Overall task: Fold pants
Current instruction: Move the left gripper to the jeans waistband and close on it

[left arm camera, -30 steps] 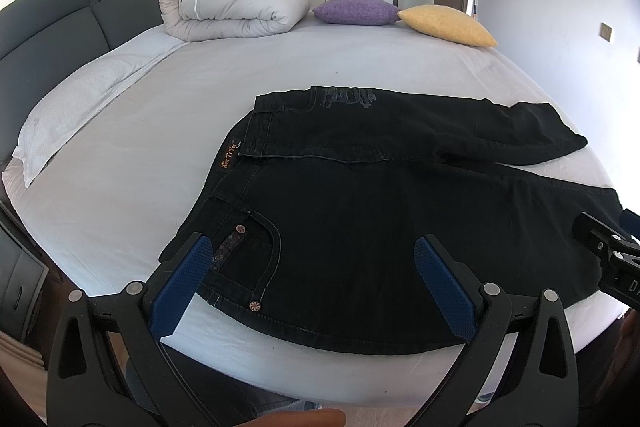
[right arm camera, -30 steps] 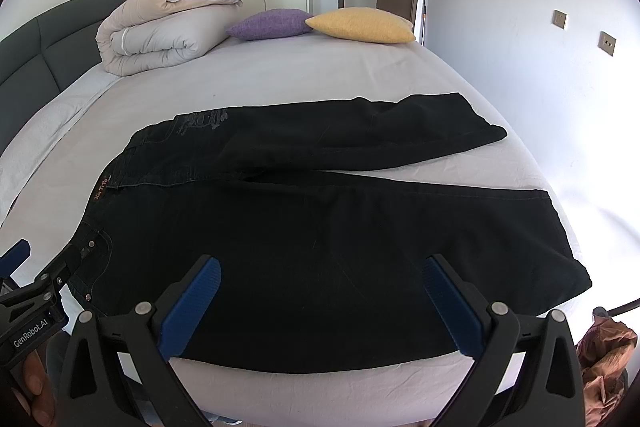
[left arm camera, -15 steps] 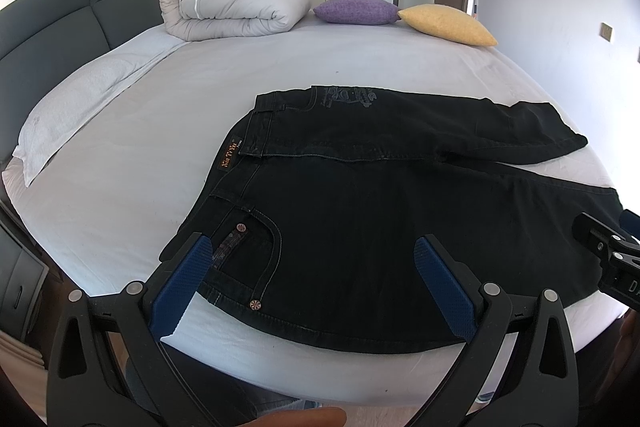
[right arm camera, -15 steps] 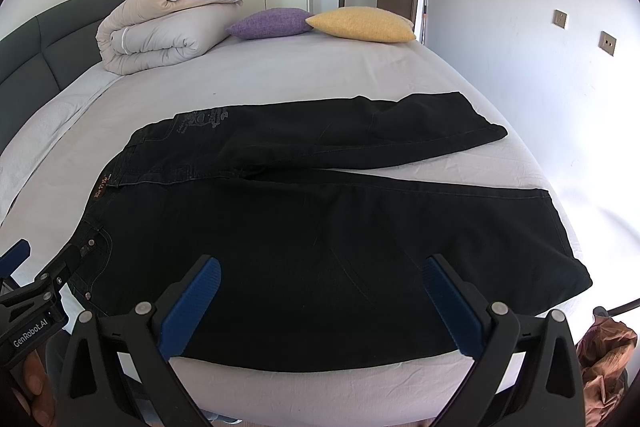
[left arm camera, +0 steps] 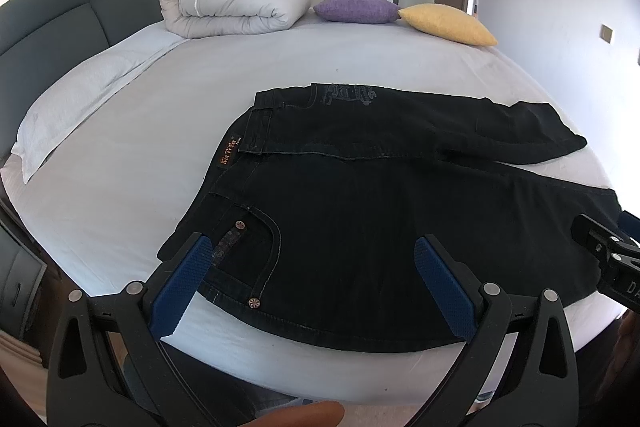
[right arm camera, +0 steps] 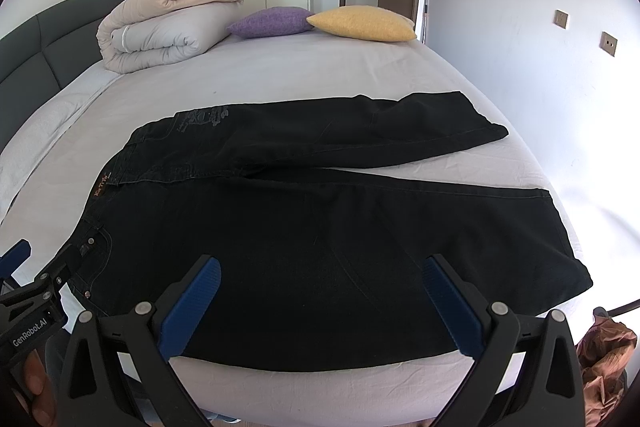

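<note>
Black jeans (left arm camera: 380,195) (right arm camera: 320,219) lie flat on the white bed, waistband to the left, both legs running right and spread apart at the hems. My left gripper (left arm camera: 312,259) hovers open above the near hip pocket with its rivets (left arm camera: 240,225); nothing sits between its blue pads. Over the near leg's thigh my right gripper (right arm camera: 320,279) is also open and holds nothing. Each gripper shows at the edge of the other's view: the right gripper (left arm camera: 608,255), the left gripper (right arm camera: 28,291).
A rolled duvet (left arm camera: 236,3), a purple cushion (left arm camera: 356,9) and a yellow cushion (left arm camera: 448,23) sit at the far side of the bed (left arm camera: 160,131). A dark headboard (left arm camera: 52,15) stands left. Brown cloth (right arm camera: 604,347) lies by the bed's near right corner.
</note>
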`<state>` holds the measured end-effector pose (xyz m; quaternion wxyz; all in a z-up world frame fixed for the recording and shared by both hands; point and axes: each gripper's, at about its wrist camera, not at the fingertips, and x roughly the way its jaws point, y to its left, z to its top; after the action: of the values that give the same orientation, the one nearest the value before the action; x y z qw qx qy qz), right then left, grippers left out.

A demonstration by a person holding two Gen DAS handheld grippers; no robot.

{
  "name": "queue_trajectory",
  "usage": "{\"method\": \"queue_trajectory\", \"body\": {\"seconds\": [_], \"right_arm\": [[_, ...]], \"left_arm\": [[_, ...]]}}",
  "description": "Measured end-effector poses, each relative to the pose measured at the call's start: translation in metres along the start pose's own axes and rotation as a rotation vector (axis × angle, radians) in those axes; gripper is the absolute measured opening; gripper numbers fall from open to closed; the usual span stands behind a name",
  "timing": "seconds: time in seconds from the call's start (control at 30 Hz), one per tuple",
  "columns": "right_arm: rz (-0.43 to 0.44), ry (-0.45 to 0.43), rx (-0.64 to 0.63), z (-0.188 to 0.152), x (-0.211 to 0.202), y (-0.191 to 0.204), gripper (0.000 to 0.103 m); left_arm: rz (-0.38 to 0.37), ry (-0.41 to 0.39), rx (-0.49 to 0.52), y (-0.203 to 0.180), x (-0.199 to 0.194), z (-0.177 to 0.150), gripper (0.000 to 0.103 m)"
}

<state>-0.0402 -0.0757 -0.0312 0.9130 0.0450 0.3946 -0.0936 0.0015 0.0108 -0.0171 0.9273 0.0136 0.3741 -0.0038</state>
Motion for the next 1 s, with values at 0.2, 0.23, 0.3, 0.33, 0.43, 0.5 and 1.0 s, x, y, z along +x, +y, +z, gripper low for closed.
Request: {"method": "queue_trajectory", "body": {"seconds": [0.2, 0.23, 0.3, 0.33, 0.43, 0.5, 1.0], "right_arm": [[0.0, 0.002, -0.001, -0.001, 0.0, 0.001, 0.103], [0.001, 0.003, -0.002, -0.002, 0.0, 0.002, 0.103], [0.002, 0.003, -0.003, -0.002, 0.0, 0.002, 0.103], [0.004, 0.003, -0.002, -0.003, 0.0, 0.002, 0.103], [0.008, 0.004, 0.0, 0.0, 0.001, 0.002, 0.103], [0.015, 0.003, 0.002, -0.001, 0.001, 0.001, 0.103], [0.157, -0.122, -0.041, 0.054, 0.022, -0.027, 0.103]], "left_arm": [[0.026, 0.0, 0.013, -0.003, -0.001, -0.002, 0.103], [0.034, -0.006, 0.02, -0.005, -0.003, -0.001, 0.103], [0.045, -0.036, 0.037, -0.008, -0.007, -0.003, 0.103], [0.061, -0.069, 0.055, -0.011, -0.012, -0.004, 0.103], [0.12, -0.155, 0.115, -0.019, -0.023, -0.008, 0.103], [0.167, -0.209, 0.133, -0.018, -0.029, -0.007, 0.103], [0.179, -0.103, 0.3, 0.002, 0.04, 0.008, 0.103]]}}
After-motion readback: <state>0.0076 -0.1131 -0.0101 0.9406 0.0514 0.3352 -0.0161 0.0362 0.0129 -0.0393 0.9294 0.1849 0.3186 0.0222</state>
